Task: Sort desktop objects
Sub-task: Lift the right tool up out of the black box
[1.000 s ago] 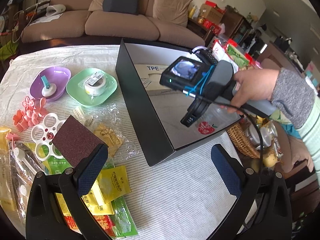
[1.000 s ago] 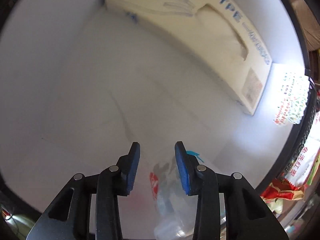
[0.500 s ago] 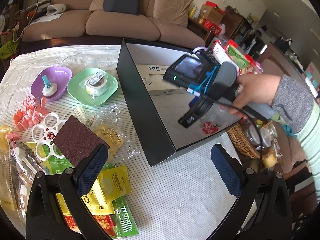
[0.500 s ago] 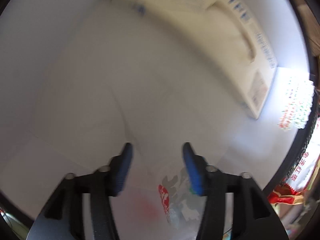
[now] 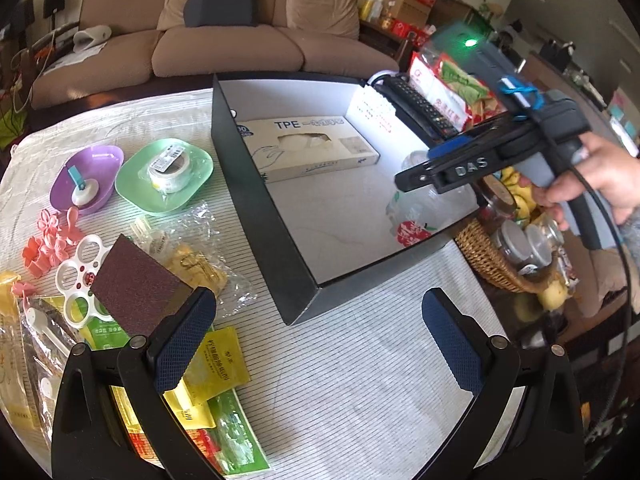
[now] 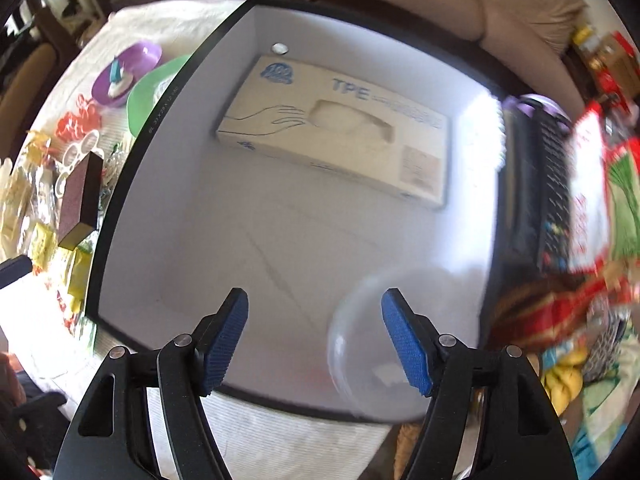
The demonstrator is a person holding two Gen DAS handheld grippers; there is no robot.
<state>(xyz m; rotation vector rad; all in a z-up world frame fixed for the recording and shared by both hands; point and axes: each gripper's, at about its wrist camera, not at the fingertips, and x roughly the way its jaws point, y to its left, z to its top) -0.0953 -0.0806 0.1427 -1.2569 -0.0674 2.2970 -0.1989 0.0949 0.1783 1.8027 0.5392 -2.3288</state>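
Observation:
A black box (image 5: 256, 208) with a white inside stands on the table and holds a TPE glove carton (image 5: 308, 148) and a clear plastic cup with a red print (image 5: 412, 216). The box (image 6: 132, 184), carton (image 6: 336, 136) and cup (image 6: 380, 344) also show in the right wrist view. My right gripper (image 6: 314, 336) is open and empty, raised above the box's near right corner over the cup. My left gripper (image 5: 316, 340) is open and empty, low over the tablecloth in front of the box. A brown sponge block (image 5: 136, 284) lies by its left finger.
Left of the box are a purple dish (image 5: 86, 184), a green dish with a tape roll (image 5: 164, 172), pink flower clips (image 5: 46, 240), clear bags and yellow sachets (image 5: 220, 364). A wicker basket with jars (image 5: 504, 256) and a remote (image 5: 420, 104) sit right of the box.
My right gripper has opened, let go of the plastic cup in the box, and lifted up and back out of the box. My left gripper has stayed still.

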